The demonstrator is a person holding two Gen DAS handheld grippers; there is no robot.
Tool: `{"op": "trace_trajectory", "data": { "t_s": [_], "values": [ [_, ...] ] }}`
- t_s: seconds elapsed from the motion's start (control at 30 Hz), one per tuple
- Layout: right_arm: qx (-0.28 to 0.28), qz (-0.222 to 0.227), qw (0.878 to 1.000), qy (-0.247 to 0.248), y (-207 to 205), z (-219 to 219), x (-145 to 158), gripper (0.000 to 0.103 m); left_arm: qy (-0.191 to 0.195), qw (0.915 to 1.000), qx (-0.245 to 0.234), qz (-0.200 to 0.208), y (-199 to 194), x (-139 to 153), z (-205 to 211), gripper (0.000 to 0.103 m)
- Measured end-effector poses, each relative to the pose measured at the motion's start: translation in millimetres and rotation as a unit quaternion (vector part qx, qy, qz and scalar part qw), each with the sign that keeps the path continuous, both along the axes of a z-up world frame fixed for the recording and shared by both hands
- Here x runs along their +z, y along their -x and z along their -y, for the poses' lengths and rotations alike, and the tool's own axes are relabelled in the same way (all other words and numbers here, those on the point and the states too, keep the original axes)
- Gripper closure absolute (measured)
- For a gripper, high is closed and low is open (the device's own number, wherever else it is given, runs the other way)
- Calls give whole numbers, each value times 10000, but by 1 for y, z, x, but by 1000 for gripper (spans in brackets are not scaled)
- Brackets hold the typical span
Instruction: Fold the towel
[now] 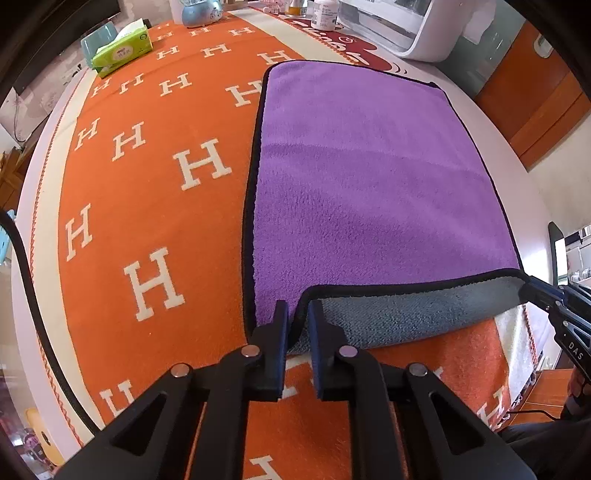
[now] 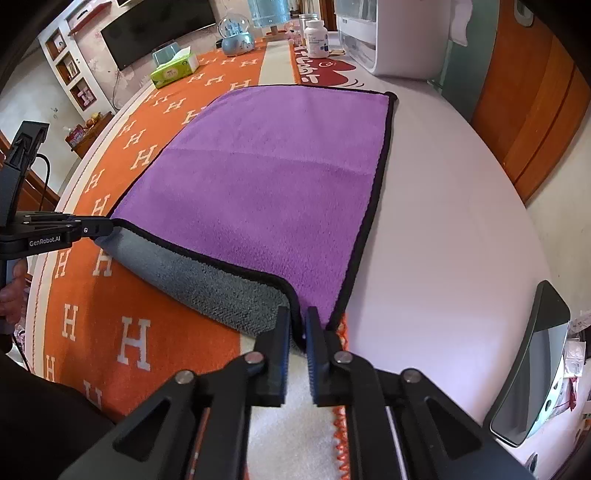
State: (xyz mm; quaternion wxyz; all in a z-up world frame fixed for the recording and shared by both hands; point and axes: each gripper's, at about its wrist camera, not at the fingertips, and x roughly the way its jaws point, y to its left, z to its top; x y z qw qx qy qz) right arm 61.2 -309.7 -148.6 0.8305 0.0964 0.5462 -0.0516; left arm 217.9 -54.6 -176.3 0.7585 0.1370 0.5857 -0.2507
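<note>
Orange H-patterned mat (image 1: 147, 192), green tissue pack (image 1: 123, 50), snow globe (image 2: 236, 35), white pill bottle (image 2: 317, 38) behind.

A purple towel (image 1: 369, 177) (image 2: 266, 192) with black edging and a grey underside is spread flat over an orange blanket patterned with white H letters. Its near edge is lifted off the surface and curled upward, so that the grey reverse is shown along that edge, while the far part lies flat

left gripper (image 1: 298, 325) fingers pinched on towel (image 1: 369, 184) corner; right gripper (image 2: 297, 332) likewise
</note>
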Motion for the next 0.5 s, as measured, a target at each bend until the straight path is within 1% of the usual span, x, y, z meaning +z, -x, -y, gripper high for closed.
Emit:
{"op": "trace_trajectory", "data": {
  "t_s": [0.07, 0.33, 0.5],
  "values": [
    [5, 49, 10000, 18, 1, 1, 2, 98, -4, 10000, 4, 51, 1, 2, 0, 96],
    [60, 161, 9999, 10, 1, 3, 7, 99, -93, 9998, 77, 162, 4, 8, 1, 97],
    [86, 234, 9997, -14, 0, 6, 13, 99, -178, 9994, 112, 263, 4, 17, 2, 97]
  ]
}}
